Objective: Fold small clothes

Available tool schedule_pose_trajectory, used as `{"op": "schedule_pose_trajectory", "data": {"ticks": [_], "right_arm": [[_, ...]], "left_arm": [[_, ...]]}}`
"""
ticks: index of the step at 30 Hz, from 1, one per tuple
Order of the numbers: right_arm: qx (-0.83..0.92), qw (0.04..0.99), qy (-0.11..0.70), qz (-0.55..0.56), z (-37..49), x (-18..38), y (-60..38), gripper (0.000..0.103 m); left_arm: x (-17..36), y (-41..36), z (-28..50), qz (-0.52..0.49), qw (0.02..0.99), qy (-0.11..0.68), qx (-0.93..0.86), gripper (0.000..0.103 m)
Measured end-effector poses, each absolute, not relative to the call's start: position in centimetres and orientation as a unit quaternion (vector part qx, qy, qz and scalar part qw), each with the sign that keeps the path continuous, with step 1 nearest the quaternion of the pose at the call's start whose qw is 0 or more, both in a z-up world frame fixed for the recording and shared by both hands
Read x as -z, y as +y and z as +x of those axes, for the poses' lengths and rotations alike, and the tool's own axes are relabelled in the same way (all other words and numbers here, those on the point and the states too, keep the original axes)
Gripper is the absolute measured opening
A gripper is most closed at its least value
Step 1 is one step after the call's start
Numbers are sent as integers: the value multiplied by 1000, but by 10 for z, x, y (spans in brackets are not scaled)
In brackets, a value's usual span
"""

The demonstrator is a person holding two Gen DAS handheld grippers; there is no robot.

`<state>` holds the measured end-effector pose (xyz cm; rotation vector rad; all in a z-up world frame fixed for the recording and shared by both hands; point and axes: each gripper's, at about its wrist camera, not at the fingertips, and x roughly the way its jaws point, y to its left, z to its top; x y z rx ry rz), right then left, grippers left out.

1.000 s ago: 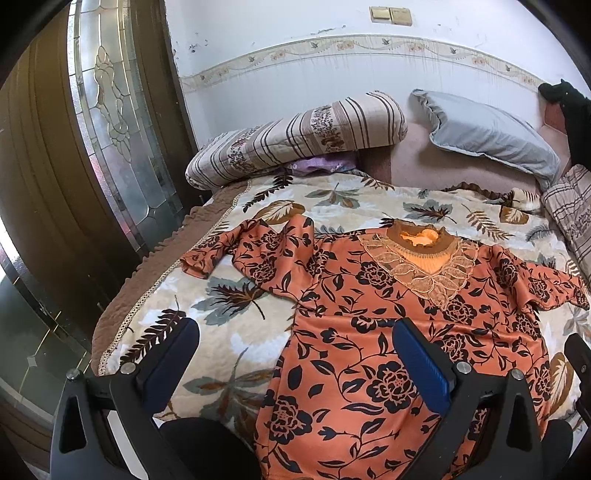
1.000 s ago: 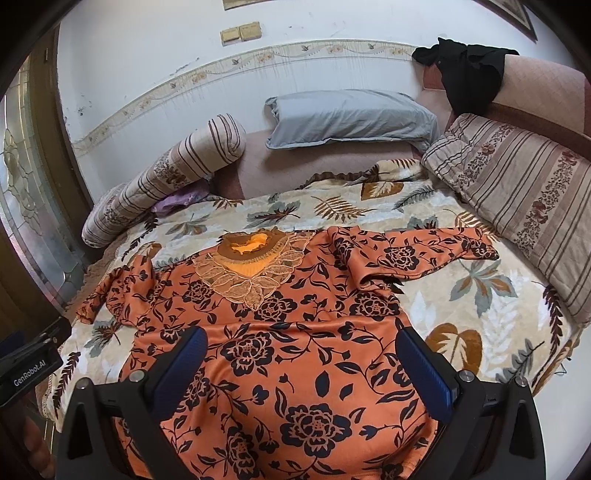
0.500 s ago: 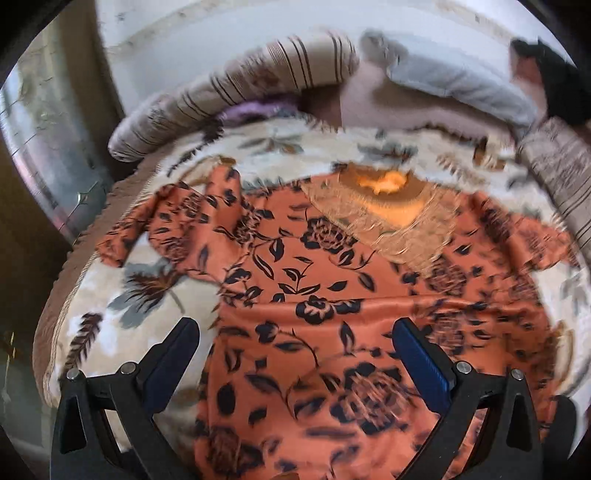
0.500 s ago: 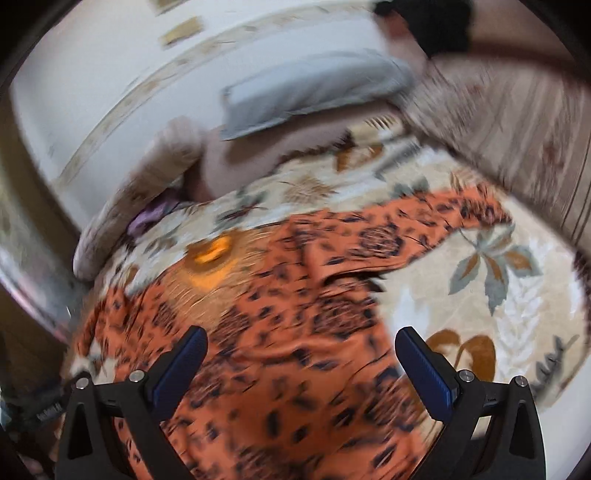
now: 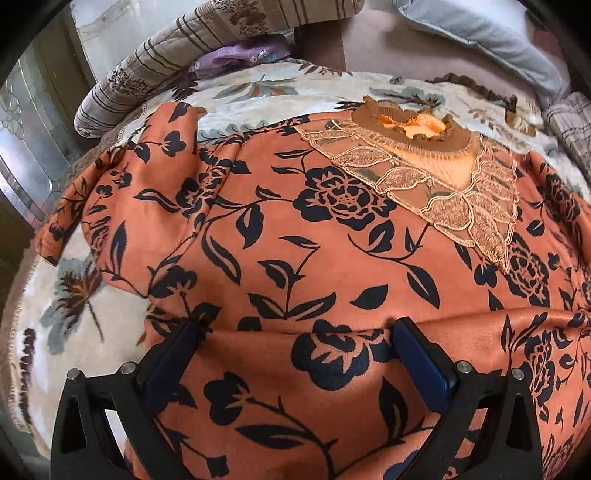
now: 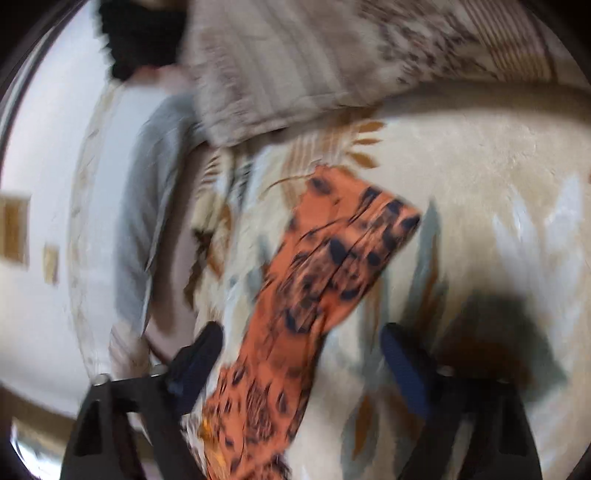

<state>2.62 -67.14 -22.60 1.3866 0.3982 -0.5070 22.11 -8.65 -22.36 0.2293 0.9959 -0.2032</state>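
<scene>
An orange top with black flowers (image 5: pixel 295 236) lies spread face up on the bed, with a lace yoke and brown collar (image 5: pixel 417 129) at the far side. My left gripper (image 5: pixel 295 336) is open, low over the body of the top, its fingertips (image 5: pixel 406 332) pressing into the cloth with a raised fold between them. In the blurred right wrist view, the top's right sleeve (image 6: pixel 332 266) stretches across the blanket. My right gripper (image 6: pixel 299 343) is open, straddling the sleeve near its shoulder end.
The bed has a cream leaf-print blanket (image 5: pixel 66 314). A striped bolster (image 5: pixel 177 66) and a grey pillow (image 5: pixel 491 40) lie at the head. A striped cushion (image 6: pixel 314 62) and a black garment (image 6: pixel 140 33) lie near the sleeve's end.
Both grippers have dropped down close to the top. The left one has come onto the body cloth. The right one has swung right and rolled over the right sleeve.
</scene>
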Motion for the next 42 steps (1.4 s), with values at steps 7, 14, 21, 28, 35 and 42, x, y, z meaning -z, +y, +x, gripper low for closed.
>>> {"op": "schedule_pose_trajectory", "data": {"ticks": [7, 14, 21, 28, 35, 42], "right_arm": [[308, 736, 210, 565, 67, 218, -694, 64], [302, 769, 194, 529, 65, 203, -680, 13], [174, 864, 193, 431, 105, 111, -577, 12], [24, 887, 238, 395, 177, 105, -424, 12], [-35, 849, 372, 373, 235, 189, -316, 16], [-98, 825, 411, 375, 216, 203, -311, 84]], "left_arm": [[226, -83, 221, 95, 873, 470, 94, 103], [223, -83, 226, 102, 863, 484, 105, 103], [182, -70, 229, 114, 902, 411, 71, 103], [163, -23, 248, 38, 909, 413, 48, 103], [153, 14, 259, -23, 918, 395, 25, 103], [157, -14, 260, -19, 911, 396, 110, 103]]}}
